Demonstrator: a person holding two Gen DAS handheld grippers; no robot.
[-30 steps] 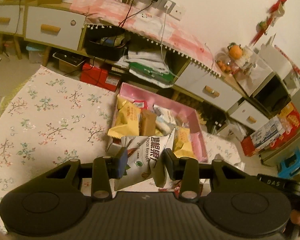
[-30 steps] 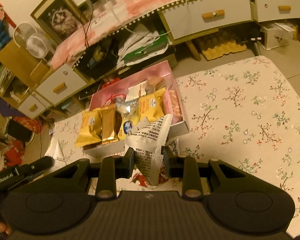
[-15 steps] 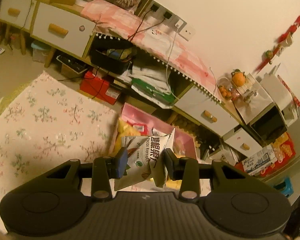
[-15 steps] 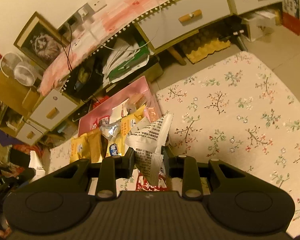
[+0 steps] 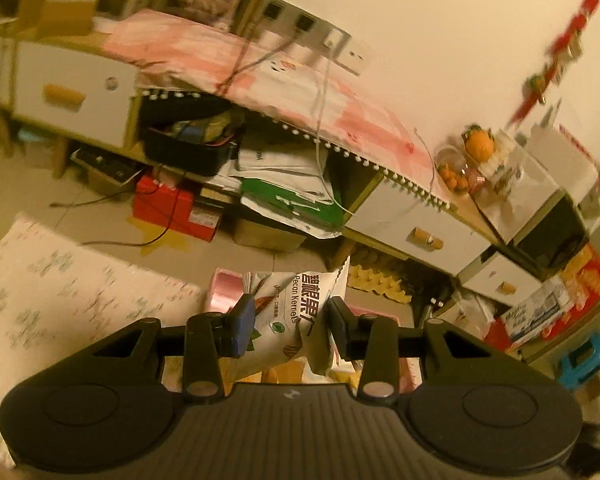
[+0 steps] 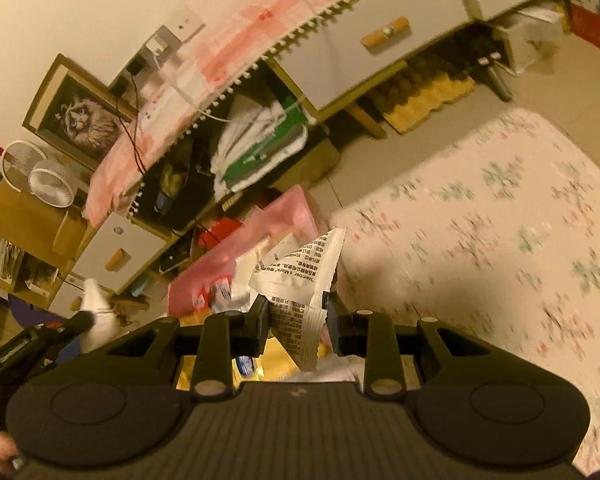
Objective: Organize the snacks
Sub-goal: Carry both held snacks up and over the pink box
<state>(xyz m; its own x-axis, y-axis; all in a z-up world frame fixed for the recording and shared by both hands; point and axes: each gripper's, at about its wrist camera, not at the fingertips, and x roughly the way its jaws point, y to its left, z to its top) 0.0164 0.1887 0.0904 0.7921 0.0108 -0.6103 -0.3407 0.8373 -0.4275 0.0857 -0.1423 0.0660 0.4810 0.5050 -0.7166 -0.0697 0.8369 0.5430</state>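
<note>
A: Where do the snacks sit right now?

B: One white pecan kernel packet [image 5: 296, 316] is clamped between the jaws of the left gripper [image 5: 291, 322], held up above the pink box [image 5: 225, 289]. A second white packet [image 6: 300, 300], printed with small black text, is pinched in the jaws of the right gripper [image 6: 298, 318], also lifted over that box [image 6: 284, 220].

A: So both pairs of jaws are clenched on something?

B: Yes, each grips its own packet, and each packet sticks up past the fingertips.

A: What lies in the box?

B: Yellow wrappers and small packets, mostly hidden behind the grippers and blurred.

A: And around it?

B: The box rests on the bench, which has a floral cloth [image 6: 500, 240]; the cloth spreads to the right in the right wrist view and to the left [image 5: 60, 292] in the left one. Beyond the bench edge stands a low cabinet with white drawers [image 5: 412, 220] and a pink cover [image 5: 260, 80] on top. Its open shelf is stuffed with papers and a green bag [image 5: 292, 200]. A red box [image 5: 172, 204] sits on the floor below. Oranges [image 5: 478, 146] sit on the cabinet top.

A: Anything blocking the way?

B: Only each gripper's own body, which covers the near end of the box.
</note>
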